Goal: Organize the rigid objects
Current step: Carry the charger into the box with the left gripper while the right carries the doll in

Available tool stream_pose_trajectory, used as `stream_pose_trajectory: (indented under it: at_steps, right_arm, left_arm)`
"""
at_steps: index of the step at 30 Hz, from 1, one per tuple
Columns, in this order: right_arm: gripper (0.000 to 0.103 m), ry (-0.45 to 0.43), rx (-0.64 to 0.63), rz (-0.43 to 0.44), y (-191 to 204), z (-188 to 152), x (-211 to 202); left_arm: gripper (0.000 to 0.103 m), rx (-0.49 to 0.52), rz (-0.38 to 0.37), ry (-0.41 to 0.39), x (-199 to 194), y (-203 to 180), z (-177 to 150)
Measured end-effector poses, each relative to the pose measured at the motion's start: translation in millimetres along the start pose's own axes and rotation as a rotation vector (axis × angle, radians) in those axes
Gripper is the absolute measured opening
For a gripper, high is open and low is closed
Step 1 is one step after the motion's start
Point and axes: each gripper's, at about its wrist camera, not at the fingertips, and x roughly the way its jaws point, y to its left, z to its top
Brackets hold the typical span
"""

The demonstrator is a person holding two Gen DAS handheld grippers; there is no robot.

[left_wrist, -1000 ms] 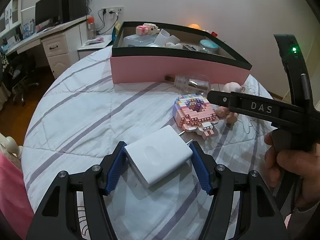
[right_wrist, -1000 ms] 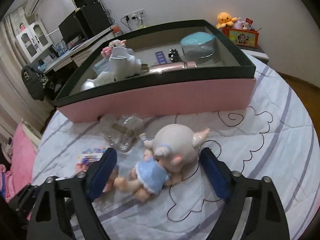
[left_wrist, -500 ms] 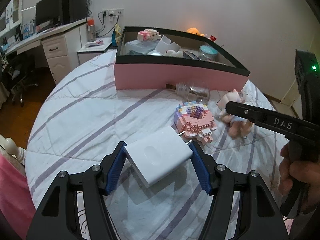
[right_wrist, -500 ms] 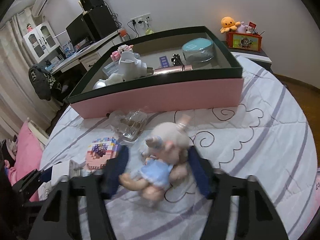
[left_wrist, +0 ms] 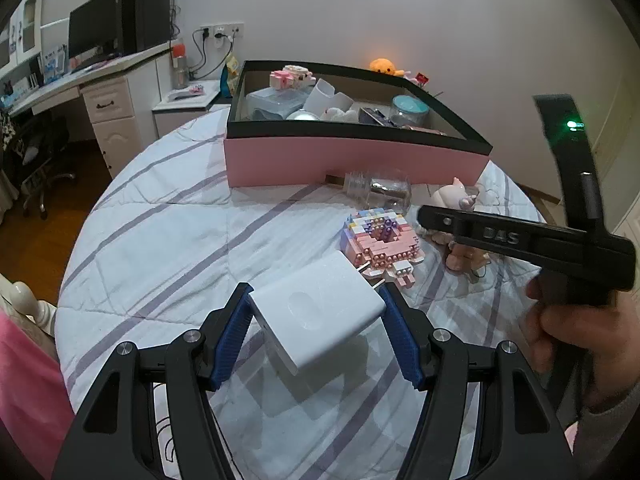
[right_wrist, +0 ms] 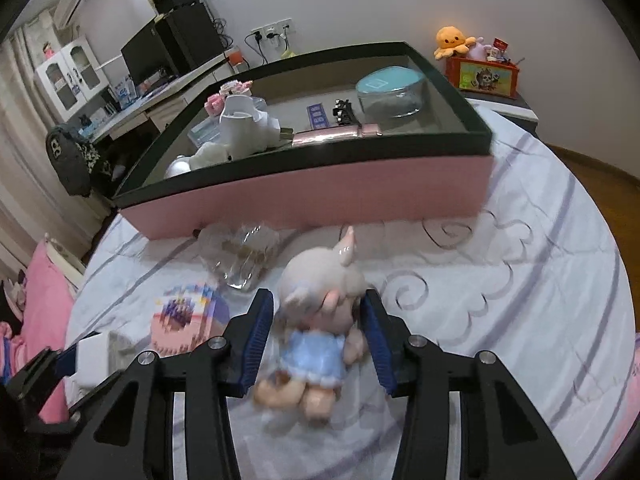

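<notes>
One pink box [right_wrist: 304,196] | holds lidded jar [right_wrist: 390,92], white cup [right_wrist: 240,124]

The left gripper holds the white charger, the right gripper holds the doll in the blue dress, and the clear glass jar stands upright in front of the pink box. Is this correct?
Not entirely. The clear glass jar lies on its side in front of the pink box, as the left wrist view shows. The rest holds: the left gripper holds the white charger, and the right gripper holds the doll in the blue dress.
</notes>
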Motion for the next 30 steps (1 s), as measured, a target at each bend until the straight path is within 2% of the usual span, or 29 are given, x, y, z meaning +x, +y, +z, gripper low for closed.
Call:
stream_pose_trajectory:
  at_steps: [2, 3, 16, 30]
  right_arm:
    - [0.046, 0.003, -0.007, -0.004, 2, 2, 0]
    - [0.042, 0.002, -0.008, 0.004, 3, 3, -1]
    - [0.042, -0.090, 0.006, 0.062, -1, -4, -51]
    - [0.042, -0.227, -0.040, 0.077, 10, 27, -102]
  left_arm:
    - [0.065, -0.001, 0.003, -0.003, -1, 1, 0]
    - [0.065, -0.004, 0.003, -0.003, -1, 2, 0]
    - [0.065, 0.006, -0.010, -0.057, -19, 0, 16]
    - [0.065, 0.051, -0.012, -0.178, -43, -5, 66]
